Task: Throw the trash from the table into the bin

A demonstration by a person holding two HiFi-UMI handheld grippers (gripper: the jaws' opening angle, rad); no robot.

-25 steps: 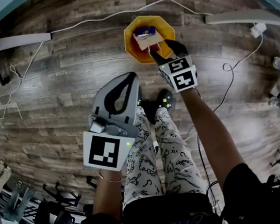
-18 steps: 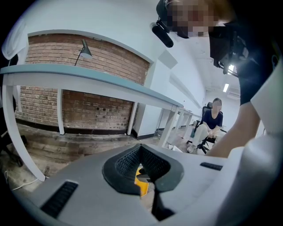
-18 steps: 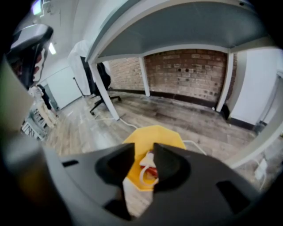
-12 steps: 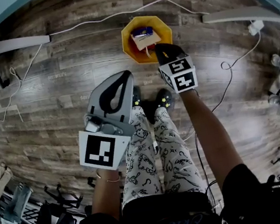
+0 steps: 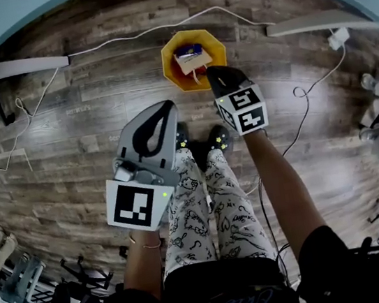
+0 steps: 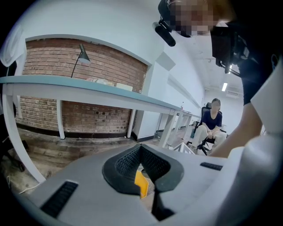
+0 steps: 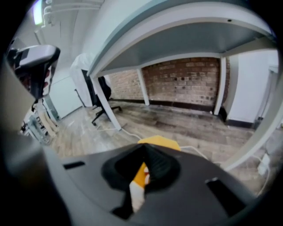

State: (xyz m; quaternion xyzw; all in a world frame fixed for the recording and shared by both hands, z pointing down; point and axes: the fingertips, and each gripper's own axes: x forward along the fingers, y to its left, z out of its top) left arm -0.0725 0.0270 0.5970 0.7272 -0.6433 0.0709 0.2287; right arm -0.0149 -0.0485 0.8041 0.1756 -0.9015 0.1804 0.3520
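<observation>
An orange bin (image 5: 172, 72) stands on the wooden floor in the head view, with a small cardboard box (image 5: 192, 60) and a blue item (image 5: 192, 49) inside it. My black right gripper (image 5: 210, 72) hangs just right of the bin's near rim, shut with nothing between its jaws. In the right gripper view the bin (image 7: 161, 142) shows just past the shut right gripper (image 7: 143, 145). My grey left gripper (image 5: 168, 104) is held lower left of the bin, also shut and empty. In the left gripper view the left gripper (image 6: 140, 146) has a sliver of orange bin (image 6: 141, 184) behind its closed jaws.
White cables (image 5: 136, 31) run over the floor behind the bin and at the right (image 5: 297, 117). White table feet (image 5: 15, 67) (image 5: 318, 21) lie on both sides. The person's patterned trouser legs (image 5: 211, 200) stand below the grippers. A seated person (image 6: 212, 121) is far off.
The right gripper's jaws stood spread over the bin; they are now shut and the gripper has risen and drawn back from the rim. The left gripper has hardly moved.
</observation>
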